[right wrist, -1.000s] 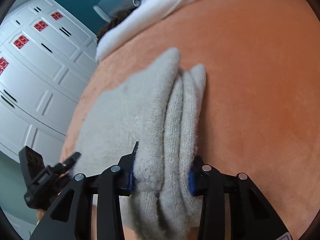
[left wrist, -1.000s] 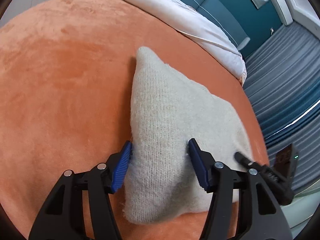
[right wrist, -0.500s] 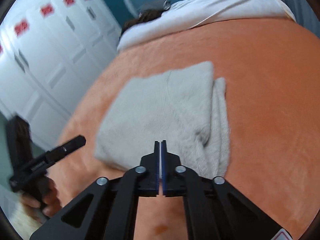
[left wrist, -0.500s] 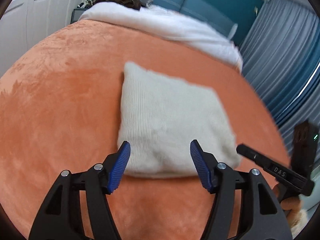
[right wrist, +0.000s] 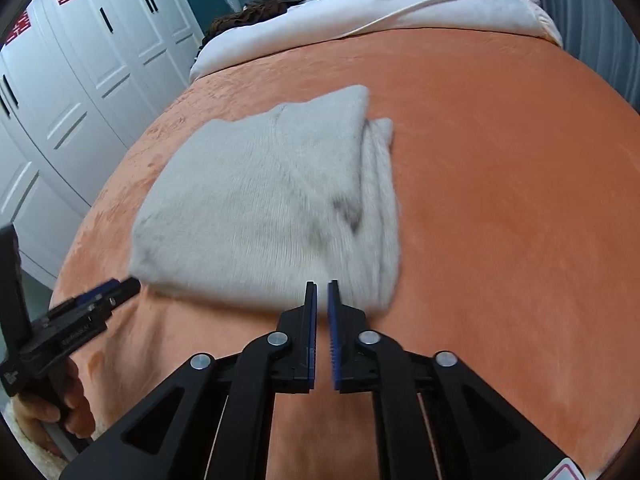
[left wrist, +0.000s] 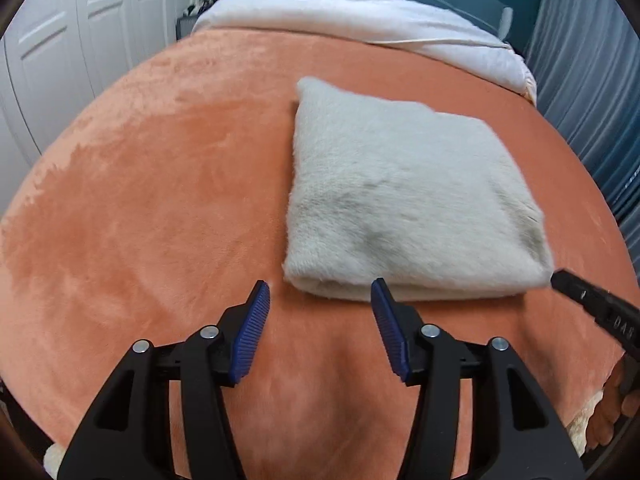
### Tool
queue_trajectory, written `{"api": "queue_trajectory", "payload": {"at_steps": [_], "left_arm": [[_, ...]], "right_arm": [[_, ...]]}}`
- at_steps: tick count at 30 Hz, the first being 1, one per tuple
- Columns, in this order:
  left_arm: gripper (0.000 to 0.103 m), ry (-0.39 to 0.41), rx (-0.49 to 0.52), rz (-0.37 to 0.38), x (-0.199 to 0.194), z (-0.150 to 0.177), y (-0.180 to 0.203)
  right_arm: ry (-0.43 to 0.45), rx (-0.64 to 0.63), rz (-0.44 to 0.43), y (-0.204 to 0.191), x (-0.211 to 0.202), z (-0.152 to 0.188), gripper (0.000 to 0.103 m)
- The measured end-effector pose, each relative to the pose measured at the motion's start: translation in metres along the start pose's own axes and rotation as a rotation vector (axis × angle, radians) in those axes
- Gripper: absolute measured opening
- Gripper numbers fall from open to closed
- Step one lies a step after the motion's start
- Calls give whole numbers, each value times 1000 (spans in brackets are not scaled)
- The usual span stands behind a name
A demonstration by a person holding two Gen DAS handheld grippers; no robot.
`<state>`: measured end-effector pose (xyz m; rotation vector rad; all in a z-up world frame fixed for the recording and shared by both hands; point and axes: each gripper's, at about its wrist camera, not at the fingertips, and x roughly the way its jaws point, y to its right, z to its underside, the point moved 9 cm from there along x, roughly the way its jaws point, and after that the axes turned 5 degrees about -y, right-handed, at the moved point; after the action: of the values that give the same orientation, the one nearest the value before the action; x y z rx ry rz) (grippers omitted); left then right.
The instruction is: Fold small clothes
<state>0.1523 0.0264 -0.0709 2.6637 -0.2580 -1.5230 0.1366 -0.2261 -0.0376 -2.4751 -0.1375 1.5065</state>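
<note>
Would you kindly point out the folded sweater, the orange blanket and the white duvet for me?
folded sweater [left wrist: 404,196], left wrist view, centre of its top layer.
orange blanket [left wrist: 160,200], left wrist view, bare stretch left of the sweater.
white duvet [right wrist: 400,8], right wrist view, middle of its far fold.

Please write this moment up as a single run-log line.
garment: folded grey knit, flat on orange blanket | left gripper: open, empty, clear of the knit | right gripper: nearly shut, empty
</note>
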Motion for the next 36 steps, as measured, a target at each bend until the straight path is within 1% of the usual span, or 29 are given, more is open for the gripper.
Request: {"api": "queue_trajectory", "payload": {"at_steps": [2,4,7,9,10,11,13,14,16,18,22,24,28,36], "left_arm": [[58,17,28,-6,-11,11,10],[66,15,49,0,-13,24,21],[66,-7,61,-8,-6,44,33],[68,-6,63,-20,-1,56,36],[70,-13,67,-36,3,63,35],[70,-17,73,-46,6,70,36],[71,-18,95,-72,12,79,35],[72,10,122,-85,11,80,36],[76,18,145,-104,12,82,37],[79,30,144,-106,13,82,37],[88,51,134,-112,17,82,34],[90,65,135,-119,19,83,33],[98,99,120,-142,22,83,30],[98,108,120,-157,25,82,29]], "right_arm": [[5,19,44,4,-5,21,11],[11,54,67,8,-5,43,11],[10,97,96,14,0,68,16],[25,94,138,15,5,77,29],[33,82,164,16,7,80,32],[45,77,173,16,7,84,34],[76,69,182,15,9,87,37],[86,65,186,14,9,87,40],[103,55,193,11,10,88,45],[117,42,202,7,12,89,53],[153,-2,241,-2,16,95,61],[166,-27,266,-5,18,97,66],[160,-40,284,-7,22,97,70],[163,-46,316,-13,26,102,74]]}}
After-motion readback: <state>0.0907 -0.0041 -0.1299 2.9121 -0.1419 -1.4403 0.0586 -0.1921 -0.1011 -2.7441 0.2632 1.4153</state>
